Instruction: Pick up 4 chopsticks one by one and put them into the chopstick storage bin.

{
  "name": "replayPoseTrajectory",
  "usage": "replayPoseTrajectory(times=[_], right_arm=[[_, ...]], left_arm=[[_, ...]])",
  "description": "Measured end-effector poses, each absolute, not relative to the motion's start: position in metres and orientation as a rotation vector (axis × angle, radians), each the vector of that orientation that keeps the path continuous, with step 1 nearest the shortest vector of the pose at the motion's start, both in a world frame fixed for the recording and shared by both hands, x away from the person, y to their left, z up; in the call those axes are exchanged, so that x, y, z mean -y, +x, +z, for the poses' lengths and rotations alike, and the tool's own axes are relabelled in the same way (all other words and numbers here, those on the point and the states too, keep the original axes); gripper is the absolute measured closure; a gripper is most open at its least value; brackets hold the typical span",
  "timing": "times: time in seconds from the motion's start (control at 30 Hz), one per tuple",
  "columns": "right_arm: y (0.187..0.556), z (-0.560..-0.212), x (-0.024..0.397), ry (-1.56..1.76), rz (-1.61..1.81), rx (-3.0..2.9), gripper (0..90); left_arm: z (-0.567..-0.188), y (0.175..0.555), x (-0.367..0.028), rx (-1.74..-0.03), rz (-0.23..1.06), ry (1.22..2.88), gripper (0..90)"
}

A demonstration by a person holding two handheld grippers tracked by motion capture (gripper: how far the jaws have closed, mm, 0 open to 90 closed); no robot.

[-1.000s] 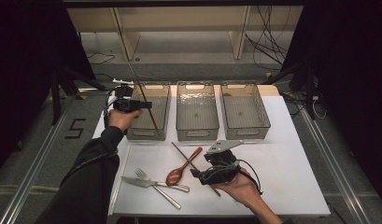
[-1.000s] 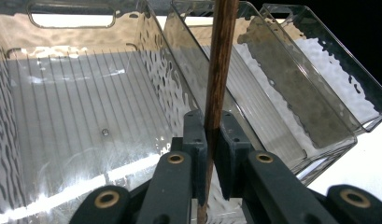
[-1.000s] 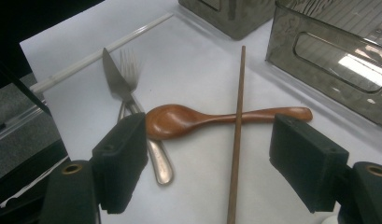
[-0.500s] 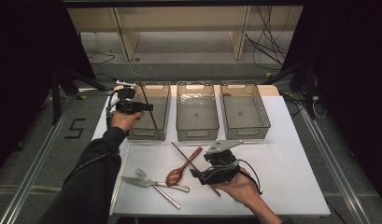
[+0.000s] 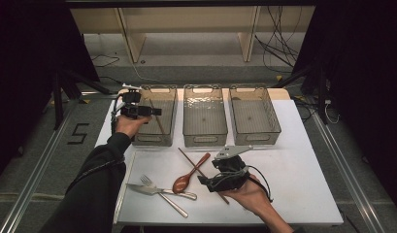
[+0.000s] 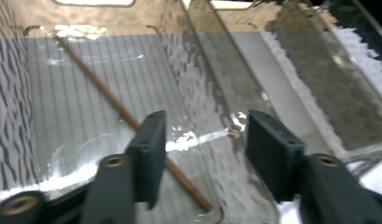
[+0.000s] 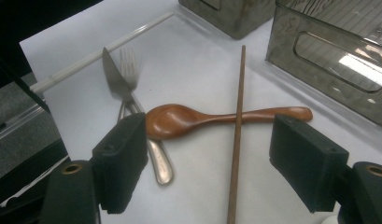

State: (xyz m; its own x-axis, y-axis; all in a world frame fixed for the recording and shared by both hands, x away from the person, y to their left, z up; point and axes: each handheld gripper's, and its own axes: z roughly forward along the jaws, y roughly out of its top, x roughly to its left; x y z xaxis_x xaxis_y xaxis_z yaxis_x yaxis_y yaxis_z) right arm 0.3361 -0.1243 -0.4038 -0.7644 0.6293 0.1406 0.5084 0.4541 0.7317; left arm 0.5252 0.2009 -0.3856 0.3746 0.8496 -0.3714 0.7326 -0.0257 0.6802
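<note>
My left gripper [image 5: 156, 111] hovers over the left clear bin [image 5: 155, 139]. Its jaws have just been opening and nothing is between them [image 6: 205, 135]. Below them a thin brown chopstick [image 6: 93, 79] lies slanted on the bin's ribbed floor. My right gripper [image 5: 204, 181] rests low near the table's front, open, with its jaws pointing at a wooden spoon [image 7: 188, 119] and a second chopstick [image 7: 237, 130] that lies across the spoon's handle. Neither touches its pads. In the high view the spoon [image 5: 189, 177] and that chopstick [image 5: 193, 165] lie just left of the right hand.
A fork [image 5: 159, 189] and a knife [image 5: 140, 188] lie crossed at the table's front left, also in the right gripper view as fork [image 7: 128, 63] and knife [image 7: 115, 77]. A middle bin [image 5: 204, 138] and a right bin [image 5: 256, 137] stand beside the left one.
The left gripper shifted slightly right over the left bin and its jaws have spread apart; the chopstick now lies loose in the bin. The right hand has stayed put.
</note>
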Motion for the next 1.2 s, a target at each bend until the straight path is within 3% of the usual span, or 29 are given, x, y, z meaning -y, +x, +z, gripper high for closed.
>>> replayPoseTrajectory(times=[0.17, 0.23, 0.43, 0.83, 1.2], right_arm=[[0.337, -0.405, 0.124, 1.012, 1.174, -2.559, 28.9], [0.339, -0.407, 0.124, 1.023, 1.152, -2.565, 28.9], [0.347, -0.419, 0.123, 1.066, 1.061, -2.602, 32.0], [0.358, -0.441, 0.115, 1.105, 0.855, -2.704, 40.3], [0.363, -0.448, 0.113, 1.134, 0.77, -2.736, 57.6]], left_arm=[[-0.37, 0.496, -0.205, -1.282, 0.167, 1.768, 25.3], [-0.364, 0.482, -0.208, -1.24, 0.172, 1.742, 23.5], [-0.357, 0.443, -0.214, -1.154, 0.182, 1.701, 21.4], [-0.38, 0.39, -0.205, -1.009, 0.2, 1.753, 15.8], [-0.397, 0.363, -0.197, -0.976, 0.205, 1.748, 15.7]])
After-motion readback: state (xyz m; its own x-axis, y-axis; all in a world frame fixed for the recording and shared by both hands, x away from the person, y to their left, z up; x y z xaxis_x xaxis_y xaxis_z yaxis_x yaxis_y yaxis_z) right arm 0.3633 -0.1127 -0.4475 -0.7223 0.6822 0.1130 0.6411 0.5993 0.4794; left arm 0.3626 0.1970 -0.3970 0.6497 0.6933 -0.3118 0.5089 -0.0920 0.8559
